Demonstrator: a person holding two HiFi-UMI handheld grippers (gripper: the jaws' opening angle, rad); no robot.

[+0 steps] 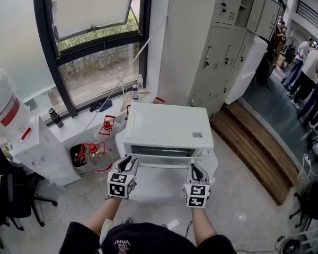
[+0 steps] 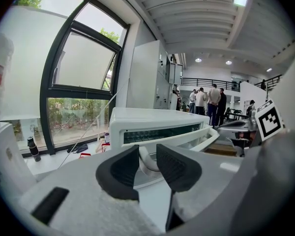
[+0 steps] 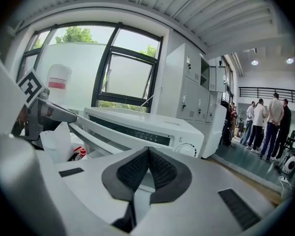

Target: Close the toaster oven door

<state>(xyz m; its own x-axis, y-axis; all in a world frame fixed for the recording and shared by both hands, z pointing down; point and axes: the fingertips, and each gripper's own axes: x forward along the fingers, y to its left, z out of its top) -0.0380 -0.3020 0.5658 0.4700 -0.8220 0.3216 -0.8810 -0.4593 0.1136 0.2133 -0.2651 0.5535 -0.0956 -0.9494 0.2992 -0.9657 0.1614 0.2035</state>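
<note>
Left gripper view: left gripper (image 2: 146, 154) clamps left end of door handle (image 2: 195, 140), which stands off toaster oven (image 2: 152, 118) front. Right gripper view alone: right gripper (image 3: 148, 151) closed, empty, at oven's front right.

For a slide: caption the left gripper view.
Left gripper grips the handle of the toaster oven's part-open door.

Upside-down white lettering on cap (image 1: 122, 243), seemingly "VANS", small label (image 1: 197, 135) atop oven (image 1: 159, 121), too small to read
</note>
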